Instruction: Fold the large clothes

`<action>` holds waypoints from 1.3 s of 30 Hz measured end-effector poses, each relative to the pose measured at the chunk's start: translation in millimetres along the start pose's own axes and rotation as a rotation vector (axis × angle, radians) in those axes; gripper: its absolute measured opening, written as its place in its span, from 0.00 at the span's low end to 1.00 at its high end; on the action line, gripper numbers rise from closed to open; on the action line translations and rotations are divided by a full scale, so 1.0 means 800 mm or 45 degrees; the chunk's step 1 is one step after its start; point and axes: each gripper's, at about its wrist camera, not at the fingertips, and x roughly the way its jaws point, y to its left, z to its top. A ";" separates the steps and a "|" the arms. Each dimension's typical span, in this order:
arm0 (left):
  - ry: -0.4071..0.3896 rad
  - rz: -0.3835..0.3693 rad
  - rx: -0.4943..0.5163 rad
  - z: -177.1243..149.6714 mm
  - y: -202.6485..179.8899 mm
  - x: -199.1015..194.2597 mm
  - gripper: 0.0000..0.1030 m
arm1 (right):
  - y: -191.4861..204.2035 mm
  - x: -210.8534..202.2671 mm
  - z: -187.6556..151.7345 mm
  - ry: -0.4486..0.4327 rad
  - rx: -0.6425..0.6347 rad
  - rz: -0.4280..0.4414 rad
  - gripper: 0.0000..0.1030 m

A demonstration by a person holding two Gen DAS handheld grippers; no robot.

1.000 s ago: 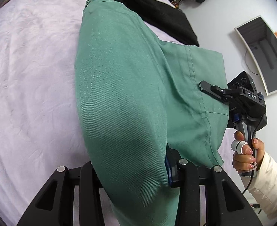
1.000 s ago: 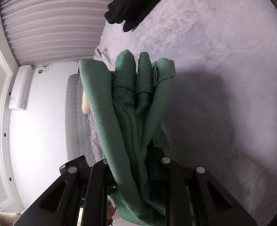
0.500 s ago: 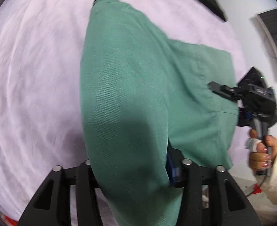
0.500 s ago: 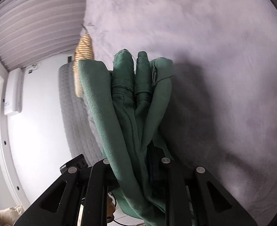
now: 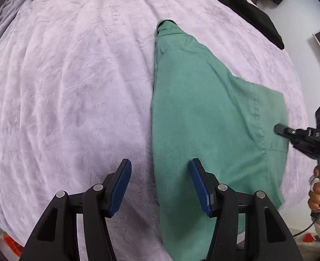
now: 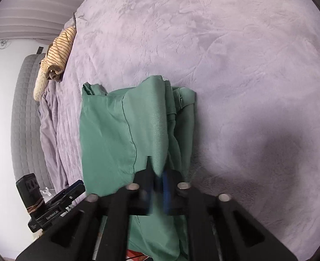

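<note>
The green garment (image 5: 203, 113) lies folded lengthwise on the lilac bed cover (image 5: 72, 87). My left gripper (image 5: 160, 180) hovers open over the garment's near left edge, and its blue pads (image 5: 121, 184) touch no cloth. My right gripper (image 6: 158, 174) is blurred and its jaws are closing, with a fold of the green garment (image 6: 116, 130) pinched between the tips. In the left wrist view the right gripper (image 5: 278, 128) rests its tip on the cloth's right edge, held by a hand (image 5: 318, 193). The left gripper (image 6: 77, 187) shows at the bottom left of the right wrist view.
A black garment (image 5: 251, 15) lies at the bed's far right corner. A striped yellow cloth (image 6: 59, 43) sits bunched at the bed's edge beside a grey quilted panel (image 6: 25, 108). Wide bare bed cover (image 6: 247, 65) spreads beyond the garment.
The garment, held up by both grippers before, now lies on the bed. My left gripper has opened and let go. The right jaws have narrowed on the cloth. Both hands swept across the bed.
</note>
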 end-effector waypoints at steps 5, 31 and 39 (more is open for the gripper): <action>-0.001 0.058 0.077 -0.019 -0.037 0.029 0.64 | 0.041 -0.029 0.000 -0.088 -0.326 -0.195 0.06; 0.162 0.109 0.263 -0.141 -0.047 0.038 0.79 | -0.001 -0.070 -0.118 0.112 -0.276 -0.180 0.16; 0.149 0.129 0.231 -0.148 -0.036 0.034 0.86 | -0.048 -0.011 -0.127 0.240 -0.142 -0.280 0.09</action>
